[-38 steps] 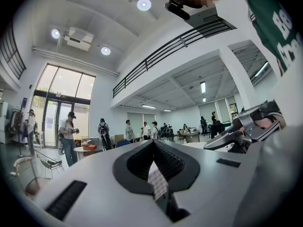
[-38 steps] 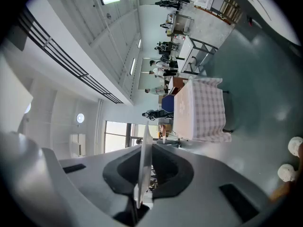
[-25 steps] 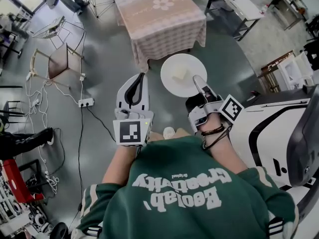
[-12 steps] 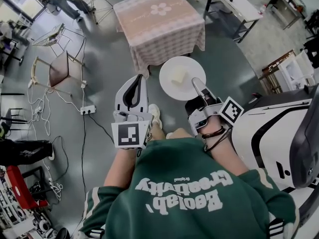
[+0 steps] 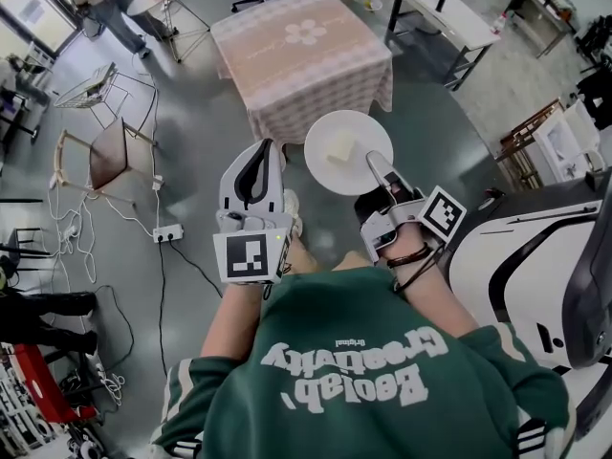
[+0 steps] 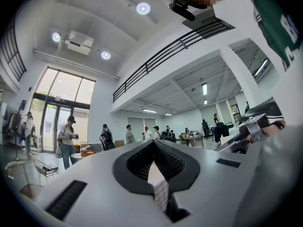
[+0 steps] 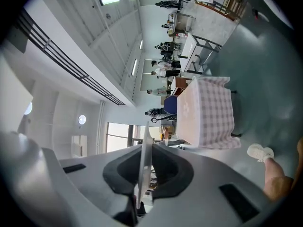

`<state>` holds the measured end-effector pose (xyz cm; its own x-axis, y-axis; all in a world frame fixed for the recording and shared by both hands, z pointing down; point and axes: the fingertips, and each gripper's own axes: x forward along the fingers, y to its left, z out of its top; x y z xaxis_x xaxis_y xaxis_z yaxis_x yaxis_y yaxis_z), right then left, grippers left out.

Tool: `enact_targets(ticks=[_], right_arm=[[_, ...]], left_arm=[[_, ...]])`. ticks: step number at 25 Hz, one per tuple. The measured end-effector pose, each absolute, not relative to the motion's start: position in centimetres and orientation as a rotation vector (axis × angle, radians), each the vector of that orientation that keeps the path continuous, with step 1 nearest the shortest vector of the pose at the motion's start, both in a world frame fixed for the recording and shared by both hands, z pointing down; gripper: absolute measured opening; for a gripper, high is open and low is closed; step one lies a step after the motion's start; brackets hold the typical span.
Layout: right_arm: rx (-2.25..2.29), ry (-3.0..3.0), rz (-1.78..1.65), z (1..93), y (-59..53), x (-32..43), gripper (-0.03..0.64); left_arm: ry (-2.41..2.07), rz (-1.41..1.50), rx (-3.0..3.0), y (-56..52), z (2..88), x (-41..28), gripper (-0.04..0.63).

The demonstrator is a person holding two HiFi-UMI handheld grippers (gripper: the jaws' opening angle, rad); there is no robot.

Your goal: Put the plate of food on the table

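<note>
The right gripper (image 5: 376,158) pinches the plate (image 5: 365,130) edge, the left gripper (image 5: 269,147) is pressed together; tilting could slide the food (image 5: 341,148) off

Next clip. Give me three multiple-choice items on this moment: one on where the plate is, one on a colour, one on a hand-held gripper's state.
1. Where is the plate relative to the table?
A. Resting on it
B. Held in the air, short of it
C. Underneath it

2. What colour is the plate?
A. White
B. Red
C. Black

3. The right hand-held gripper is:
A. Open and empty
B. Shut on the plate's rim
C. Out of view

Answers:
1 B: the head view shows it over the grey floor, before the clothed table.
2 A: it is a white disc carrying pale food.
3 B: the right gripper view shows the rim pinched between the jaws.
</note>
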<state>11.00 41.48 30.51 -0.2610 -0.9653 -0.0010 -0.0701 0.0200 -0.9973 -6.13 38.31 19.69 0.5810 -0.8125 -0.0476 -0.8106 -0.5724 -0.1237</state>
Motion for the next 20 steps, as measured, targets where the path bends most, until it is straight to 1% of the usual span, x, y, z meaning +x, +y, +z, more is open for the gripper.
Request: enact_targets(ticks=[20], right_arm=[[-1.204, 1.386, -1.391, 31.5, 22.0, 8.5, 0.034]], left_arm=[[1.307, -0.069, -2.74, 16.3, 20.2, -7.7, 0.009]])
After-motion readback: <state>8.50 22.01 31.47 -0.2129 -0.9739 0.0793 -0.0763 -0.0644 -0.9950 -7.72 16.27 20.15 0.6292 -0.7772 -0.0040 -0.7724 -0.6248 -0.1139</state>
